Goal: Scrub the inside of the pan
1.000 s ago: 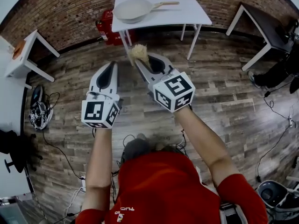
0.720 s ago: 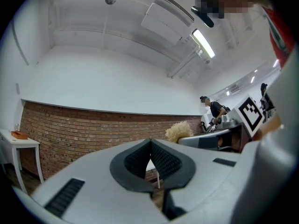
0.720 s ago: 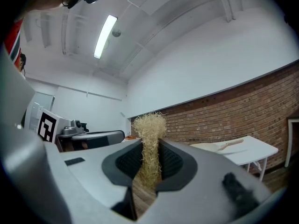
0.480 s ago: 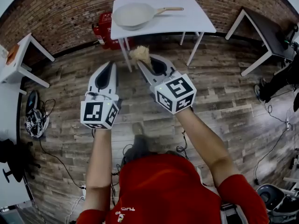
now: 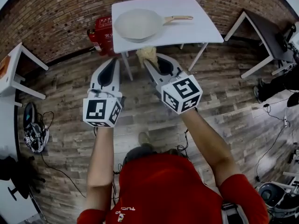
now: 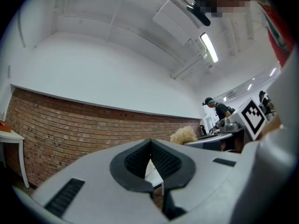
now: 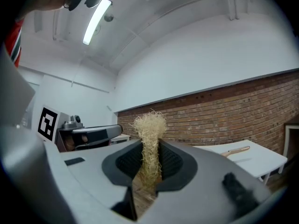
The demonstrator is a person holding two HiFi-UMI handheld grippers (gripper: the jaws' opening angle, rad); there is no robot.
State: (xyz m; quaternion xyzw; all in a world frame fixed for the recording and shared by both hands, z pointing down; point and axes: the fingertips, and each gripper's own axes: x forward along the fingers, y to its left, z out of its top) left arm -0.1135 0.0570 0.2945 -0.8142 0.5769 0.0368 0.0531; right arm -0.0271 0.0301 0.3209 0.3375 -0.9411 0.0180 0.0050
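Observation:
A cream pan (image 5: 137,25) with a wooden handle (image 5: 178,18) rests on a white table (image 5: 201,29) ahead of me. My right gripper (image 5: 148,59) is shut on a tuft of straw-coloured scrubbing fibre (image 5: 146,54), held just short of the table's near edge. In the right gripper view the scrubbing fibre (image 7: 149,143) stands pinched between the pads, with the pan handle (image 7: 237,150) far off to the right. My left gripper (image 5: 110,64) hangs beside it over the floor, jaws closed on nothing; its pads (image 6: 140,160) meet in the left gripper view.
A red fire extinguisher (image 5: 101,32) stands against the brick wall beside the table's left legs. Another white table (image 5: 9,73) is at the left, a dark table (image 5: 266,31) at the right. Cables (image 5: 35,129) lie on the wooden floor at left.
The table and pan have come closer and lower in the head view. Both grippers have advanced toward the table, with the fibre tuft now at its near edge.

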